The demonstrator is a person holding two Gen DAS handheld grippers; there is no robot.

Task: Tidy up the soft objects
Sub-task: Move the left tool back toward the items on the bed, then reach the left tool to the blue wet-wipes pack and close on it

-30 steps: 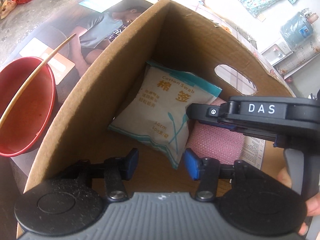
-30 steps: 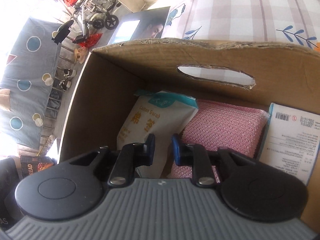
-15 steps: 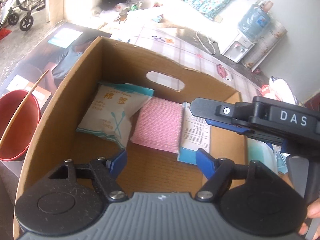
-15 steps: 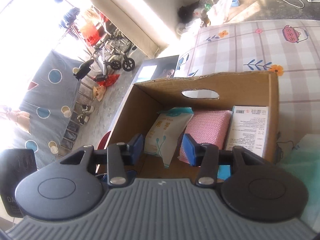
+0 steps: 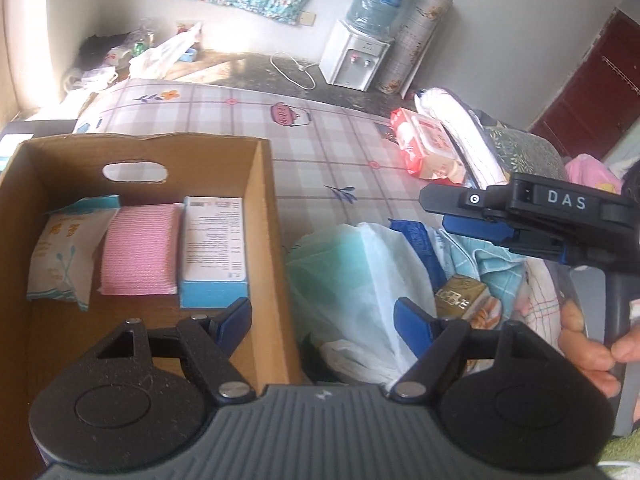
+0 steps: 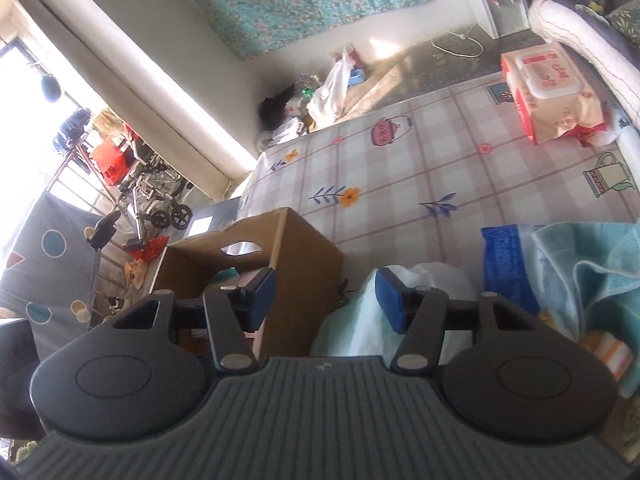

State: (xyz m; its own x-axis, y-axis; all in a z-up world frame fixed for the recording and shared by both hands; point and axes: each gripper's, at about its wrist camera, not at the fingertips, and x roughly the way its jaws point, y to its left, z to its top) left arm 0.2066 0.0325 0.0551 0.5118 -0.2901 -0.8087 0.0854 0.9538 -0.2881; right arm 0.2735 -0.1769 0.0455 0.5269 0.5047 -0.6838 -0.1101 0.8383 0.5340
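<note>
In the cardboard box [image 5: 276, 240], along its far wall under the handle hole, three soft things lean in a row: a white cotton swab pack [image 5: 64, 256], a pink sponge [image 5: 138, 250] and a blue-white packet [image 5: 214, 252]. The left gripper [image 5: 322, 322] is released, nothing between. The right gripper [image 6: 324, 300] has just been opening, also with nothing held. Beside the box lies a pale green plastic bag [image 5: 356, 280].

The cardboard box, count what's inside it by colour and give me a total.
White: 1, the cotton swab bag
Pink: 1, the pink sponge pad
Blue and white: 1, the printed packet
Total: 3 things in the cardboard box, standing side by side along its far wall.
</note>
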